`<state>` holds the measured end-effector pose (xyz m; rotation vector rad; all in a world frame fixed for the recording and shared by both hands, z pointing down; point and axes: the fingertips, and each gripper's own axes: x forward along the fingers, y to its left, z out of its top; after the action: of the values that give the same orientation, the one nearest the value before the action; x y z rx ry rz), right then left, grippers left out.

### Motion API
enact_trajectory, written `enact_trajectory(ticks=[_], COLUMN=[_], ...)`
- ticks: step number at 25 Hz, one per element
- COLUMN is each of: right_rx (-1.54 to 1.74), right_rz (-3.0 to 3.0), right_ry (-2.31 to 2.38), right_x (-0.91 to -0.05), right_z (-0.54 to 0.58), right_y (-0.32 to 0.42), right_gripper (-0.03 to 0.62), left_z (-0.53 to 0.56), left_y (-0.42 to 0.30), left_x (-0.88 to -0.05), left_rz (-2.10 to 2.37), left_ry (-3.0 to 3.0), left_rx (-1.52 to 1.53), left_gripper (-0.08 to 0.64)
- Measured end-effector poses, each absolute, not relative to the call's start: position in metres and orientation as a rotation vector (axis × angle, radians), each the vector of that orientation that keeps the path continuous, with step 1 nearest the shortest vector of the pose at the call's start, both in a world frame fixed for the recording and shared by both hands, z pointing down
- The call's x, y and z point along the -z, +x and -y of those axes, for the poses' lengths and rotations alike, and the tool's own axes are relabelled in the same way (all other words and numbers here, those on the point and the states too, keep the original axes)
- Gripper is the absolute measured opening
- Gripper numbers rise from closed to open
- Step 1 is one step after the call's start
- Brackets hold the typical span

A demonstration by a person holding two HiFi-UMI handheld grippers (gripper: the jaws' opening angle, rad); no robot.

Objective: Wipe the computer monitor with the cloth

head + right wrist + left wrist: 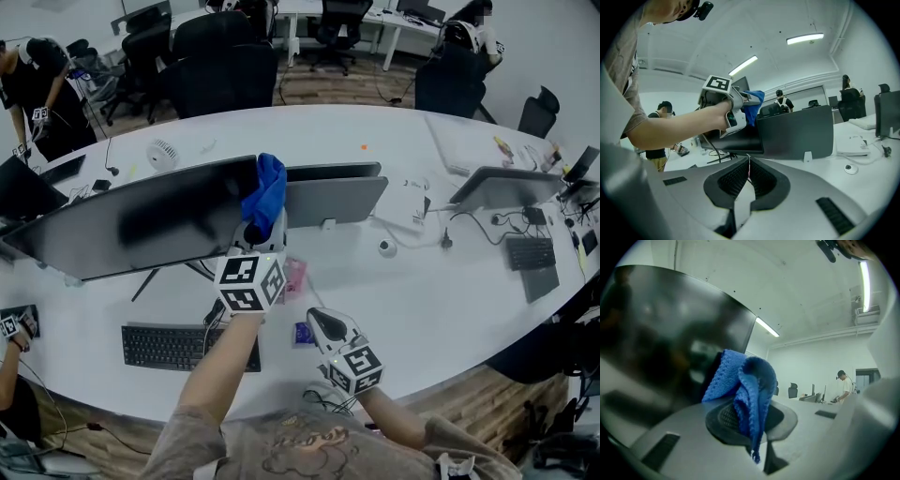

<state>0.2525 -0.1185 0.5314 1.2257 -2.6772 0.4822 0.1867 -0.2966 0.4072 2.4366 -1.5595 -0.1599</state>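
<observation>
One cloth up at the monitor's 2 o'clock corner
Left hand-held gripper grasps it; best press it flat and sweep toward 9 o'clock in overlapping rows. Right hand-held gripper, clenched on nothing, hangs at 5 o'clock above the worktop.

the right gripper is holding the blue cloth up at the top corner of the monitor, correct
No, it is the left gripper that holds the blue cloth up at the top corner of the monitor. The left gripper view shows the cloth pinched between its jaws; the right gripper is shut on nothing.
</observation>
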Motion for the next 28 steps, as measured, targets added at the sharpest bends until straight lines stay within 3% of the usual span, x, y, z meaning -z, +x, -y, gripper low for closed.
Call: enact_trajectory(ticks=[28], right_rx=[-0.534], right_rz=[2.634], right_ry=[1.159], right_x=[-0.56], right_z=[0.137], right_y=[0.241], right_gripper=[0.023], left_z=[0.292], left_y=[0.175], left_x=[-0.564], left_rz=[1.61], left_ry=[2.201], left_rx=[-0.075], left_gripper=[0.048])
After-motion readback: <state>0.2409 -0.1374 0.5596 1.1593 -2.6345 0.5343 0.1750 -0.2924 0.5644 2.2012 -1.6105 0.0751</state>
